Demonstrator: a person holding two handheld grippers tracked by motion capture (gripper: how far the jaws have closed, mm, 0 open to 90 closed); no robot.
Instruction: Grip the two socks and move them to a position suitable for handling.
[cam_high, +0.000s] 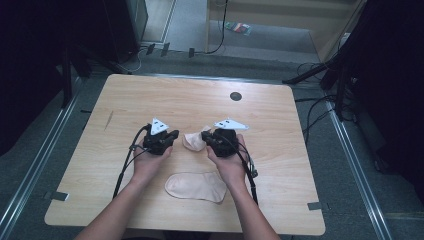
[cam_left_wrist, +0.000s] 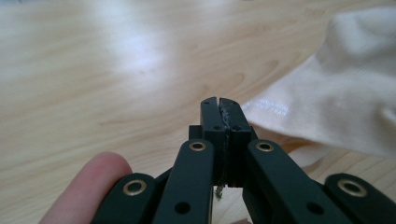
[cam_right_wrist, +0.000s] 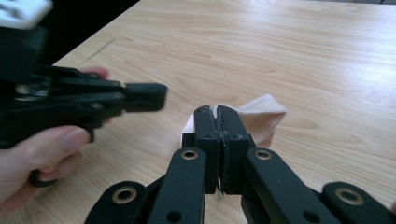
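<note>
Socks — two of them, pale peach — lie on the light wooden table (cam_high: 125, 100). One bunched sock (cam_high: 194, 141) sits between the two grippers, and the flat sock (cam_high: 196, 186) lies spread out nearer the person's edge of the table, just below the bunched one and between the forearms.

Relative to the bunched sock, the right gripper (cam_high: 206, 136) is at its right side. In the right gripper view its black jaws are clenched, and a thin edge of the cloth appears pinched in the seam between them; the ribbed cuff of the bunched sock (cam_right_wrist: 257, 119) pokes out beyond the tips, resting on the wood.

On the other side of the bunched sock, the left gripper (cam_high: 175, 134) points toward it from the left, close by. In the left gripper view its jaws are pressed together with no cloth showing between the tips; the bunched sock (cam_left_wrist: 336, 107) rises just to the right of them, with one fold edge right beside the right-hand jaw — whether it touches cannot be told. A fingertip (cam_left_wrist: 93, 186) of the left hand shows at the lower left of that view.

Beyond the bunched sock, toward the far edge of the table, is a small dark round cable hole (cam_high: 235, 96).
</note>
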